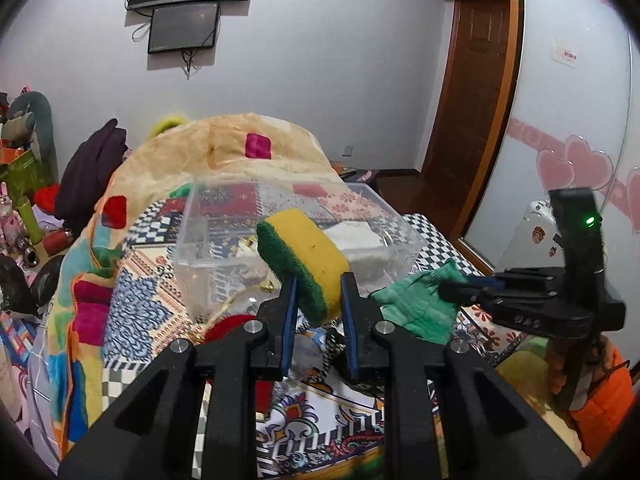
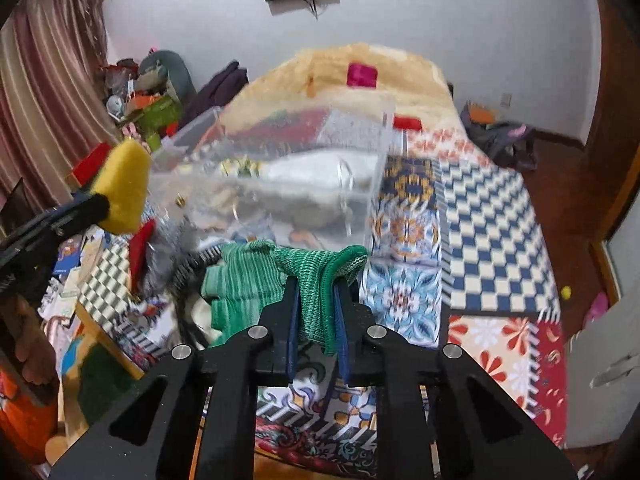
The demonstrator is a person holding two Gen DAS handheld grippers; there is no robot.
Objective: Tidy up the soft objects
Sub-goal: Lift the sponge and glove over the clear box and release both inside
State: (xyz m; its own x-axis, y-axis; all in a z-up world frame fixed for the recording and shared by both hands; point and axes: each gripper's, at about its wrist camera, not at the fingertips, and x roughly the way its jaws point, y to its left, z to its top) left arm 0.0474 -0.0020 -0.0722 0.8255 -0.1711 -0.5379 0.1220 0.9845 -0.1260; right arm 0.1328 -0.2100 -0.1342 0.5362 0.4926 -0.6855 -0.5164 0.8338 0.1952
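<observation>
My left gripper [image 1: 318, 282] is shut on a yellow and green sponge [image 1: 304, 262] and holds it in the air just in front of a clear plastic box [image 1: 224, 236] on the bed. The sponge also shows in the right wrist view [image 2: 122, 186]. My right gripper [image 2: 318, 284] is shut on a green knitted cloth [image 2: 316, 300], which hangs in front of the box [image 2: 360, 168]; the cloth also shows in the left wrist view [image 1: 416, 304]. A white soft item [image 1: 362, 242] lies inside the box.
The box stands on a patchwork bedspread [image 2: 480, 216]. A beige blanket [image 1: 240, 140] is heaped behind it. A red soft item [image 1: 228, 326] and other loose things lie near the box's front. Clutter [image 1: 24, 184] sits beside the bed at left; a wooden door [image 1: 472, 80] is at right.
</observation>
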